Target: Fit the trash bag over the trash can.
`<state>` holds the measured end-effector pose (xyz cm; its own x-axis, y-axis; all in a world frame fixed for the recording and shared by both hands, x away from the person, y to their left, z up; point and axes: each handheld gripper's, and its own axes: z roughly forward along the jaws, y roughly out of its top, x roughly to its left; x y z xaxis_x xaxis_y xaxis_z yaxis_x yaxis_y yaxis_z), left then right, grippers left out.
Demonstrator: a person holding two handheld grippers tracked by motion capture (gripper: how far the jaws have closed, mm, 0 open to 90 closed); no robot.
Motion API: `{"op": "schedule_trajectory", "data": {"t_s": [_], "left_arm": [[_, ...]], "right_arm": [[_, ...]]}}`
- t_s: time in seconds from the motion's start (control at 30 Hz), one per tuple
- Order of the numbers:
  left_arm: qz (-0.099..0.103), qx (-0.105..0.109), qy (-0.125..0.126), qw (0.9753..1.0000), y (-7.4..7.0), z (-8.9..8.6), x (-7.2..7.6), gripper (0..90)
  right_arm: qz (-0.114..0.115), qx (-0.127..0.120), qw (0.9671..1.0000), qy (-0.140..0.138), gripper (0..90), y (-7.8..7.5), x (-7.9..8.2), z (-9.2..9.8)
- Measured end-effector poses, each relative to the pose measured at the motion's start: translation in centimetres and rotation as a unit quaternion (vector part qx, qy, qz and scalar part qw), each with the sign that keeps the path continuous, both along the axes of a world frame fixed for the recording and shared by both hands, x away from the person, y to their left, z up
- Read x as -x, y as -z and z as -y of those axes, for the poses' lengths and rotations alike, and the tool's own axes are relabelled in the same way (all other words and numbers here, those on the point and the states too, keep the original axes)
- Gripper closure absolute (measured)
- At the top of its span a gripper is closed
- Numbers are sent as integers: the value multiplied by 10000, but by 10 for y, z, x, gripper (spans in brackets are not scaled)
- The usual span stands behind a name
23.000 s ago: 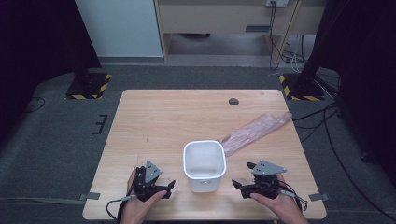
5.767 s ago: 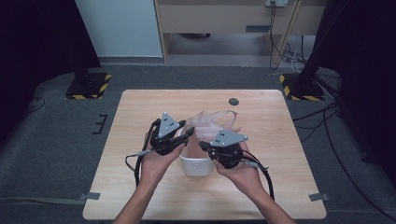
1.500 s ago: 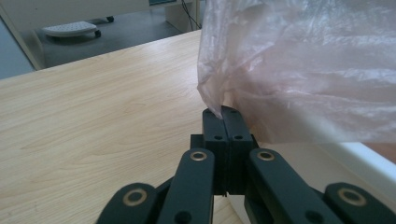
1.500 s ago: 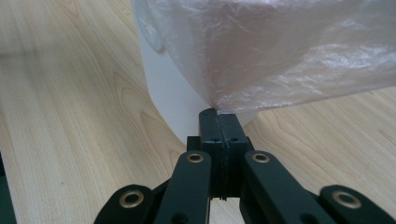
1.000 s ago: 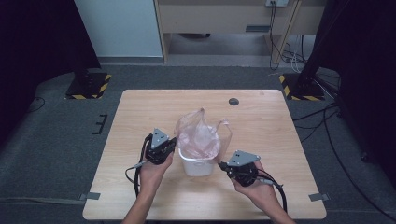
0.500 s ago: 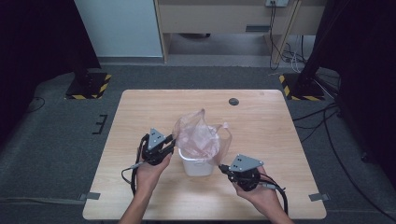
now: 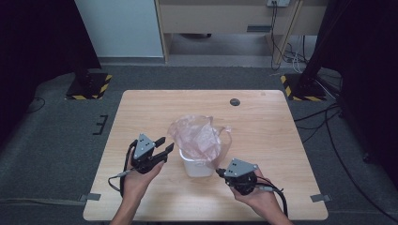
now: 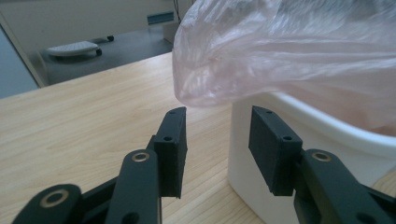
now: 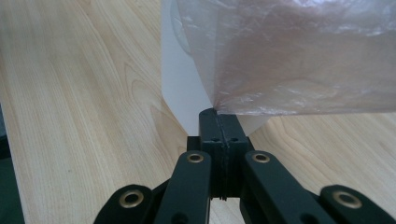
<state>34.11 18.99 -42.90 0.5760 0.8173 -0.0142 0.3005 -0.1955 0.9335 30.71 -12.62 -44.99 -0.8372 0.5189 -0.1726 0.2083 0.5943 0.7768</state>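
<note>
Bag [image 7: 197, 137] thin crinkled glossy pink plastic; bin [image 7: 199, 166] smooth white plastic; table [image 7: 272, 136] matt pale wood

Two black hand-held tongs [image 7: 164, 150] [image 7: 218, 172], grey three-cornered top plates, black trailing cables, brass-ringed pivot screws; bare forearms, no sleeves.

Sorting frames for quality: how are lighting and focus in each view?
High view: even light on the table, dark surroundings, slightly soft. Left gripper view: fingers sharp, pink bag glossy, background soft. Right gripper view: shut fingers sharp on the bag, mild glare on plastic.
</note>
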Motion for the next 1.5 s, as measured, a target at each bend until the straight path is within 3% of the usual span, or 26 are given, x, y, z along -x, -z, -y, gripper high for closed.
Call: {"op": "schedule_trajectory", "data": {"t_s": [0.3, 0.53, 0.77, 0.9, 1.17, 1.3, 1.43, 1.5], "left_arm": [[317, 198, 139, 9992, -27, 9, 10, 570], [328, 280, 488, 9979, -40, 20, 16, 529], [123, 302, 854, 9958, -37, 31, 18, 518], [-137, 190, 934, 9954, -32, 36, 17, 507], [-382, -105, 859, 9955, -23, 37, 17, 763], [-343, -74, 830, 9959, -22, 36, 18, 873], [-250, -56, 834, 9962, -23, 34, 23, 900], [-214, -109, 858, 9960, -22, 32, 26, 900]], "right_arm": [[43, 84, 9999, -48, 900, -2, 2, -3], [59, 65, 9999, -54, 900, -3, 1, -2], [49, 18, 10000, -34, 900, -4, 0, -1], [33, -29, 10000, -25, 900, -5, 0, -1], [40, -155, 9999, -3, 900, -7, 0, 2], [55, -182, 9998, -2, 900, -9, 0, 3], [42, -205, 9998, -26, 900, -10, 1, 4], [35, -225, 9997, -20, 850, -11, 1, 6]]}}
